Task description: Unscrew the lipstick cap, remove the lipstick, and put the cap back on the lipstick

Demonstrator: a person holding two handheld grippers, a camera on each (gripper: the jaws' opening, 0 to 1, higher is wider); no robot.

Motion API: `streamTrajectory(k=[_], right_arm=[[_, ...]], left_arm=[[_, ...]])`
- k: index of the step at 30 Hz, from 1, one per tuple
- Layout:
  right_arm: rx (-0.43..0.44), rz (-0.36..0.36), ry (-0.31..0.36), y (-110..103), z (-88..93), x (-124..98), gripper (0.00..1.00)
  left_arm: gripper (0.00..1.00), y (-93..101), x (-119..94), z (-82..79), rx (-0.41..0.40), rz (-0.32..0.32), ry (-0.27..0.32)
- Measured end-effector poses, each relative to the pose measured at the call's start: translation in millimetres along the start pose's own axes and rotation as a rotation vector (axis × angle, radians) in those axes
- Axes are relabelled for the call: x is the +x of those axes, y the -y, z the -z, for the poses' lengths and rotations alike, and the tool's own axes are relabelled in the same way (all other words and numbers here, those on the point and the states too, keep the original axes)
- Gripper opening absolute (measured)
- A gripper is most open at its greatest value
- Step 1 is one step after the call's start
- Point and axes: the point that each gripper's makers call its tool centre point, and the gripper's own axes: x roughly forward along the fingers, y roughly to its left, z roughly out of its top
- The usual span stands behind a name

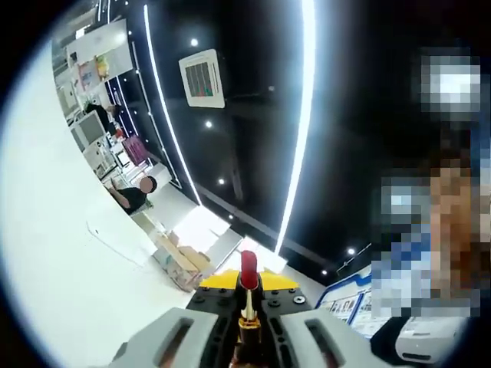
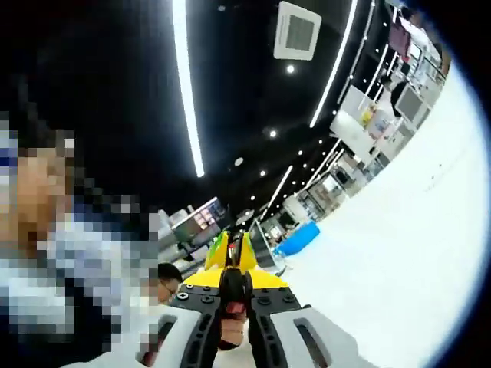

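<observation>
My left gripper [image 1: 247, 285] is shut on the lipstick [image 1: 248, 266]. Its gold tube sits between the jaws and the red stick stands out past the yellow fingertips [image 1: 217, 280]. In the right gripper view, my right gripper [image 2: 233, 259] is shut on a small dark piece, the lipstick cap [image 2: 234, 291], held low between the jaws behind the yellow fingertips [image 2: 219, 251]. Both grippers point steeply upward toward the ceiling, and neither one appears in the other's view.
Above is a black ceiling with long light strips [image 1: 305, 115] and a square air vent [image 1: 202, 78]. A broad white surface [image 1: 54, 253] runs along one side. A seated person [image 1: 136, 193] and desks with screens [image 2: 201, 218] are farther off.
</observation>
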Motion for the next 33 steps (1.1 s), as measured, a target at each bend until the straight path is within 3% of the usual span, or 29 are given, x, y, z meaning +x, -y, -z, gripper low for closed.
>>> streamTrajectory(k=[8,16,21,23,25,26,27,28,33], right_arm=[[-0.299,0.038,-0.058,4,-1.6,1,0.09],[-0.517,0.052,-0.112,3,1.6,2,0.09],[-0.773,0.084,-0.185,1,5.4,3,0.09],[-0.837,0.094,-0.204,-1,6.9,4,0.09],[-0.838,0.092,-0.203,-3,7.6,5,0.07],[-0.836,0.089,-0.202,-3,7.0,4,0.0],[-0.787,0.062,-0.174,-9,5.3,6,0.01],[-0.748,0.07,-0.191,-6,7.2,6,0.01],[-0.705,0.088,-0.179,0,2.1,5,0.01]], left_arm=[[0.09,-4.4,-2,0.0,-0.026,-0.015,0.007],[0.09,-8.0,-3,-2.6,-0.027,-0.024,0.008],[0.09,-11.8,-4,-4.2,-0.037,-0.03,0.013],[0.09,-14.6,-5,-5.5,-0.044,-0.032,0.014],[0.09,-15.6,-5,-6.7,-0.045,-0.033,0.015],[0.09,-17.6,-5,-6.7,-0.035,-0.041,0.011],[0.09,-19.7,-5,-5.8,-0.021,-0.05,0.003],[0.09,-17.3,-5,-4.9,-0.03,-0.042,0.007],[0.09,-14.8,-5,-3.3,-0.032,-0.039,0.013]])
